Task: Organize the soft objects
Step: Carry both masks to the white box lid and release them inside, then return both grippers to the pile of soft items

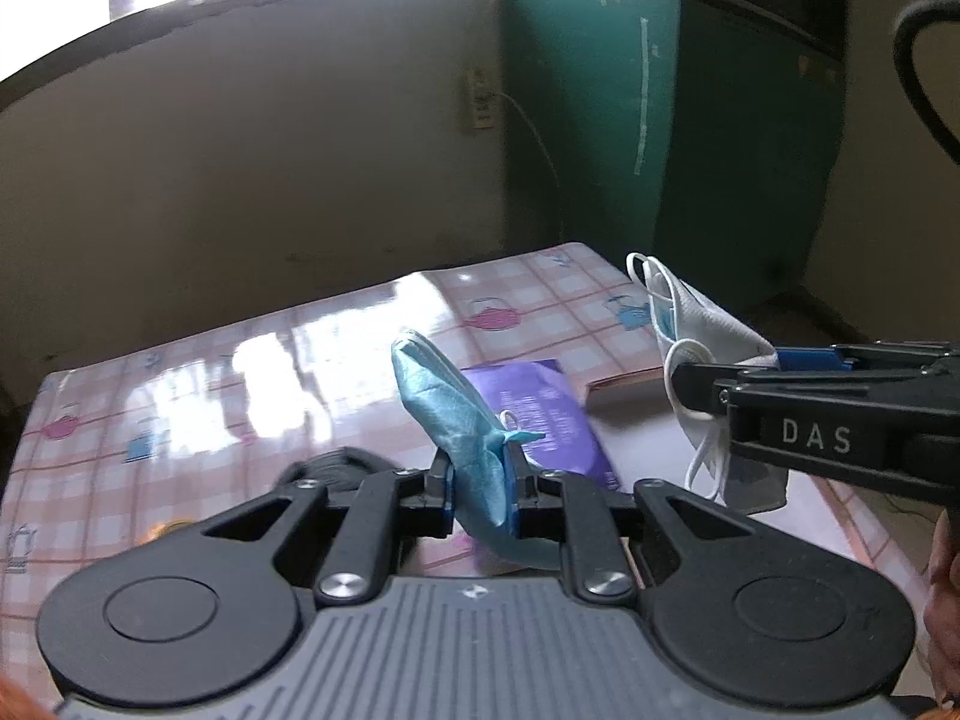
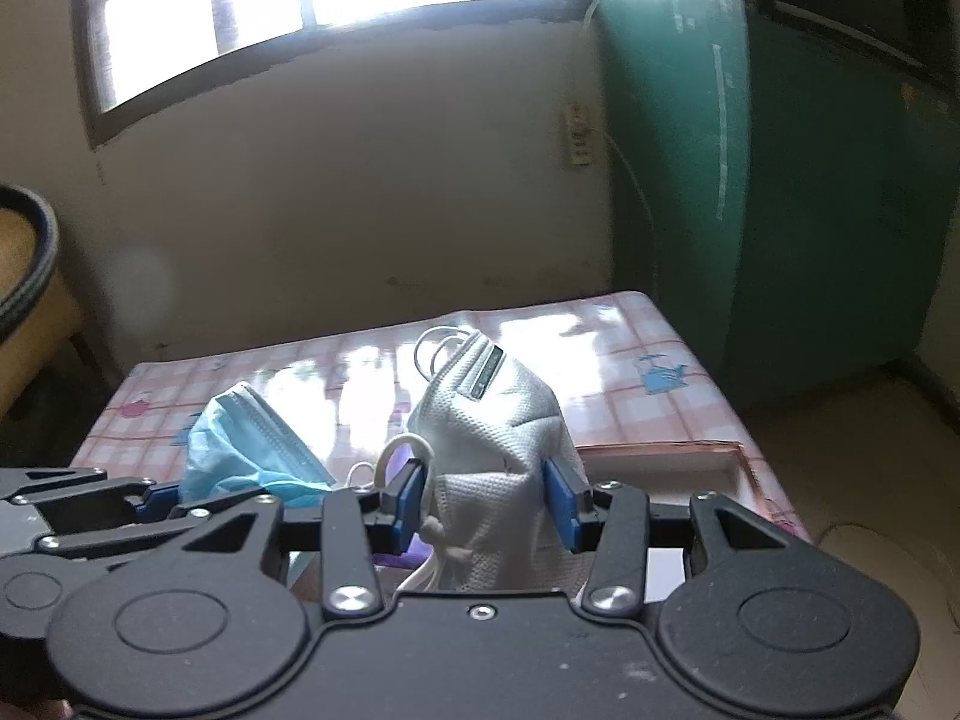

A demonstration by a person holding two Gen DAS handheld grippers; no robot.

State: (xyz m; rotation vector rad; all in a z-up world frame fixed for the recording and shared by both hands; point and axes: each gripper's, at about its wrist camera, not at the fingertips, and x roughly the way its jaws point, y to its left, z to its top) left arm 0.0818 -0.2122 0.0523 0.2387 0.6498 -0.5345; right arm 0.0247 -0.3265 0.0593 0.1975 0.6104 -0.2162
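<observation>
Two grippers, left (image 1: 480,492) and right (image 2: 489,501), grip masks.

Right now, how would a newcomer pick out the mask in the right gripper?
Above the checked tablecloth, the right gripper clamps a white mask. It is thick and dimpled, with white loops. The blue mask beside it is thin and pleated.

A: The purple packet (image 1: 540,414)'s print is too blurred to read; the blue mask (image 1: 456,420) hides its near end.

B: The counter (image 2: 648,348)'s near edge is hidden behind the right tool (image 2: 489,498).
</observation>
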